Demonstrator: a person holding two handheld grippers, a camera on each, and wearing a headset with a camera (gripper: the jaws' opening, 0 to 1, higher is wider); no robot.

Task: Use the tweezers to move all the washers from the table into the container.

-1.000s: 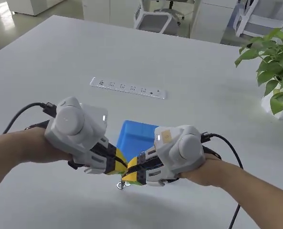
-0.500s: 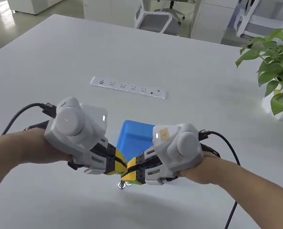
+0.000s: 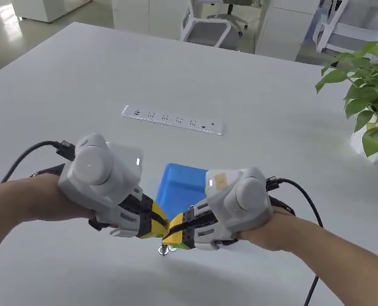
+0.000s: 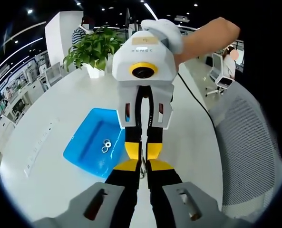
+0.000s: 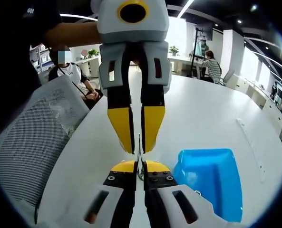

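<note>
Left gripper (image 4: 143, 167) and right gripper (image 5: 139, 166) meet tip to tip, both pinched shut on the tweezers (image 5: 140, 152). One washer (image 3: 165, 248) lies on the table (image 3: 271, 146) just under the tips. Blue container (image 3: 182, 182) just behind, two washers (image 4: 105, 145) inside. Power strip (image 3: 173, 119) farther back.

Near end of container (image 3: 179, 182) hidden behind left claw (image 3: 155, 224) and right claw (image 3: 176, 234). Of the tweezers (image 5: 140, 152), a sliver shows; ends buried in both claws. Potted plant (image 3: 367, 89) cut off at right edge.
</note>
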